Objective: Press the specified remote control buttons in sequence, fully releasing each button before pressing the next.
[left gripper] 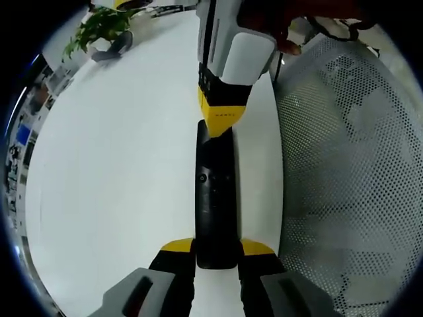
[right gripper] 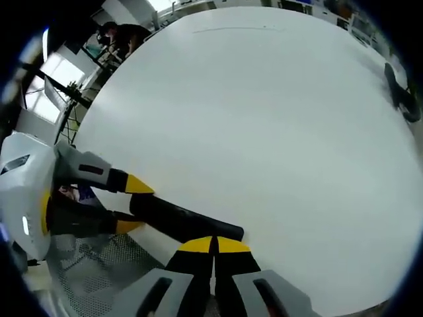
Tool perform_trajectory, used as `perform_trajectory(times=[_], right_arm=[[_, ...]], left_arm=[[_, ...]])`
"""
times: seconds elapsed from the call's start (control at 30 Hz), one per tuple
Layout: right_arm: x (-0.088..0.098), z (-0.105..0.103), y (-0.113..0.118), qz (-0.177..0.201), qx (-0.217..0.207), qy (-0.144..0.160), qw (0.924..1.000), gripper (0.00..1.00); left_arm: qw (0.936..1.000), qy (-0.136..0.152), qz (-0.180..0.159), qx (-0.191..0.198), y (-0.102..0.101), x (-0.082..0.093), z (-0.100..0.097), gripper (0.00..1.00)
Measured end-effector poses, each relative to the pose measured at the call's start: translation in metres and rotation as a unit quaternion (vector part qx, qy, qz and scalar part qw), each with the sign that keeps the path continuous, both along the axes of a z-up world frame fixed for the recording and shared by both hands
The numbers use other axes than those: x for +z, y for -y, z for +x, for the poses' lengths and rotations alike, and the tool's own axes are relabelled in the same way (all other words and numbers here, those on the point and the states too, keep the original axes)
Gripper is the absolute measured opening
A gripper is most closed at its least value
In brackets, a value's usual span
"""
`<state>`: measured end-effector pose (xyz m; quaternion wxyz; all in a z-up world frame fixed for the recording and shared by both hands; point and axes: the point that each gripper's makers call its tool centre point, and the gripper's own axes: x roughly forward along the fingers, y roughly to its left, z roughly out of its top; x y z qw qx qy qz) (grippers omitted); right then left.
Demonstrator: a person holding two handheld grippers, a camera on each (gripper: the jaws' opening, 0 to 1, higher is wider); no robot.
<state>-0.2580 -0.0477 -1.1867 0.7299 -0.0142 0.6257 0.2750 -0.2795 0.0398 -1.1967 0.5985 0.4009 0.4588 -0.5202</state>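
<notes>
In the left gripper view, the left gripper (left gripper: 217, 247) rises from the bottom edge with its two yellow-tipped jaws set on either side of the near end of the black remote control (left gripper: 215, 198), clamping it between them. The remote lies lengthwise on the white table (left gripper: 112, 165), running straight away from the camera, its small buttons facing up about midway along its body. At its far end the right gripper (left gripper: 221, 119) comes down from above, its yellow-and-black tip resting on the top of the remote. In the right gripper view, the right gripper's own jaws (right gripper: 215, 246) are drawn fully together, tips touching with nothing between them, and they sit on the end of the remote (right gripper: 185, 221), which stretches off to the left. There the left gripper (right gripper: 129, 205) holds its other end, one jaw on each side. A white perforated mesh surface (left gripper: 350, 165) lies just beside the table edge, and a green potted plant (left gripper: 102, 30) stands well away on the far side.
</notes>
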Motion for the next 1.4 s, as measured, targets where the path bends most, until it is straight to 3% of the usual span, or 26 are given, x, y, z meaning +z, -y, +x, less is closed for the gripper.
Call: perform_trajectory(times=[0.17, 0.63, 0.83, 1.07, 1.4], right_arm=[[-0.0004, 0.0003, 0.0002, 0.005, -0.013, -0.008, 0.9999, 0.0], [0.0006, -0.0014, -0.0014, -0.001, -0.019, 0.029, 0.9994, 0.0], [0.0, 0.001, 0.0, 0.013, -0.031, 0.024, 0.9991, 0.0], [0.0008, -0.0001, -0.0022, -0.003, -0.017, 0.039, 0.9991, 0.0], [0.0015, 0.0007, -0.0005, 0.007, -0.023, 0.021, 0.9995, 0.0]], left_arm=[[1.0, 0.0, -0.003, 0.002, 0.0001, 0.0, 0.0003, 0.24], [1.0, 0.005, -0.004, 0.003, 0.0, 0.0001, -0.0001, 0.24], [1.0, 0.005, 0.0, 0.002, 0.0, 0.0002, -0.0004, 0.24], [1.0, 0.005, 0.004, 0.005, -0.0002, 0.0005, -0.0008, 0.24], [1.0, 0.003, 0.008, 0.003, -0.0006, 0.0005, -0.0008, 0.24]])
